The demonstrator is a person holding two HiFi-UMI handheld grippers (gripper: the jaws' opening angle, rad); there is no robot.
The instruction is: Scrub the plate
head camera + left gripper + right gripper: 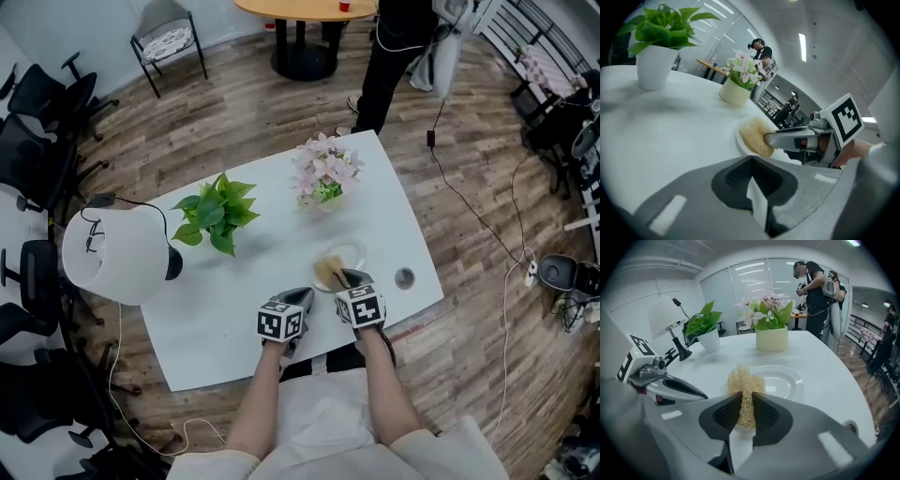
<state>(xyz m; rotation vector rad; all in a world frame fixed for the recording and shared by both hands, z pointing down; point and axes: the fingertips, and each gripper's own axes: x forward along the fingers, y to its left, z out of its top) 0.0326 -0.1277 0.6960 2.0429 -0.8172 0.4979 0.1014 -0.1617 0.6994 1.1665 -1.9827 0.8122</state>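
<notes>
I read no legible text, label, brand or number in any view; only black-and-white square marker patterns on the cubes of the left gripper [303,297] and right gripper [348,278].

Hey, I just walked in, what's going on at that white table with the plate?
A person is working with a two-jaw tool in each hand. The right tool is shut on a straw-coloured scrubber and holds it at the near edge of the white plate on the table. The left tool is shut with nothing in it, just beside the plate.
</notes>
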